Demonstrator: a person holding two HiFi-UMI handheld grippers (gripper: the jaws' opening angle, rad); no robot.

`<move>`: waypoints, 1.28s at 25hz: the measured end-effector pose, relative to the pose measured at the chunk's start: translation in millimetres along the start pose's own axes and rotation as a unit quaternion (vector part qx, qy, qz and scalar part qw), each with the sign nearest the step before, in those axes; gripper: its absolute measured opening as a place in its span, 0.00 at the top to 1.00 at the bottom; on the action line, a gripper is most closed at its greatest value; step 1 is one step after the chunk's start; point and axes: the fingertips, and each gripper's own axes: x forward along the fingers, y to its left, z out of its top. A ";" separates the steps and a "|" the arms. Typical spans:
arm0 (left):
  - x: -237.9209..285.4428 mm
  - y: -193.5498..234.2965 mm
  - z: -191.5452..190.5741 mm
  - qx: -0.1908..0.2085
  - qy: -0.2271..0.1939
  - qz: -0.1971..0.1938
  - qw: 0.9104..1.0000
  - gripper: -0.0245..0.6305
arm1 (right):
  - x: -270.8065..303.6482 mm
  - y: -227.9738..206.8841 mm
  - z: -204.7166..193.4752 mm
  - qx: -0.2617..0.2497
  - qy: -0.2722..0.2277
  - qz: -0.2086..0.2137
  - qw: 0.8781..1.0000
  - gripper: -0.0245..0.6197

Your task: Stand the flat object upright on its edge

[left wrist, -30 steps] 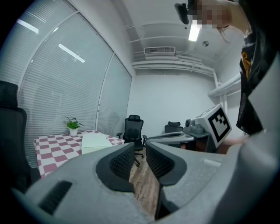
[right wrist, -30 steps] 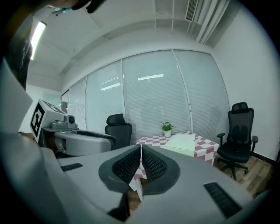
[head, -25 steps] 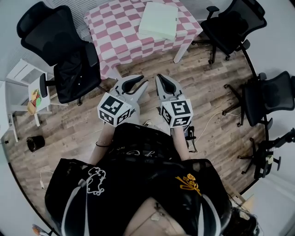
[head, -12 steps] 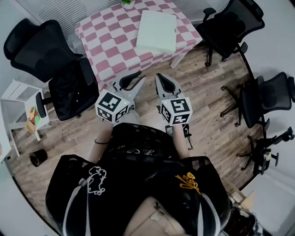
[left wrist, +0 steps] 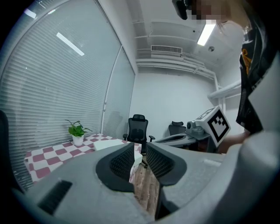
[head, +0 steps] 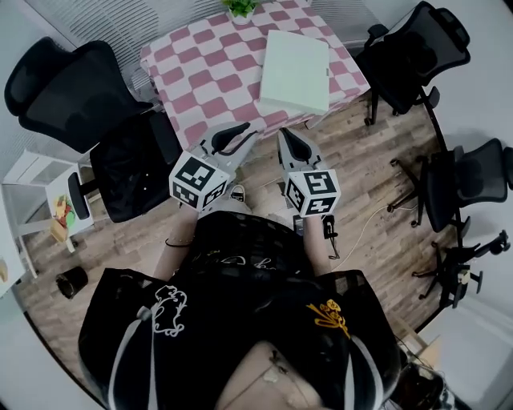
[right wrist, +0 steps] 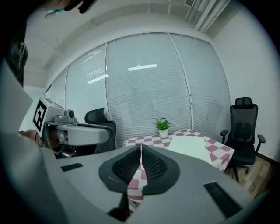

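Observation:
The flat object (head: 295,72) is a pale, thin rectangular slab lying flat on the pink-and-white checkered table (head: 208,72), near its right edge. It also shows lying flat in the left gripper view (left wrist: 107,143) and the right gripper view (right wrist: 189,147). My left gripper (head: 243,134) and right gripper (head: 286,138) are held side by side over the wooden floor, just short of the table's near edge, and both point at it. Both are shut with nothing between the jaws, as the left gripper (left wrist: 140,154) and right gripper (right wrist: 141,149) show in their own views.
A small potted plant (head: 240,6) stands at the table's far edge. A black office chair (head: 96,120) stands left of the table and others (head: 417,48) to the right. A cable (head: 361,224) lies on the floor, and a white side shelf (head: 48,200) is at the left.
The table and the flat object have come closer and shifted right in the head view as the person stepped toward them. Both grippers stayed shut and side by side.

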 end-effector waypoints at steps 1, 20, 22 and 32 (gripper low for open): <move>0.0 6.5 -2.1 -0.004 0.001 -0.002 1.000 0.82 | 4.4 0.8 -0.6 0.000 0.003 -0.004 1.000 0.94; 67.8 46.0 -18.1 -0.041 0.031 -0.050 0.997 0.82 | 33.8 -72.2 -8.2 0.017 0.035 -0.067 0.997 0.94; 75.3 56.3 -16.0 -0.042 0.031 -0.039 0.998 0.82 | 44.5 -84.3 -3.9 0.016 0.033 -0.061 0.997 0.94; 152.8 108.9 -7.6 -0.054 0.040 0.006 0.998 0.82 | 93.0 -178.5 17.8 0.019 0.033 -0.049 0.998 0.94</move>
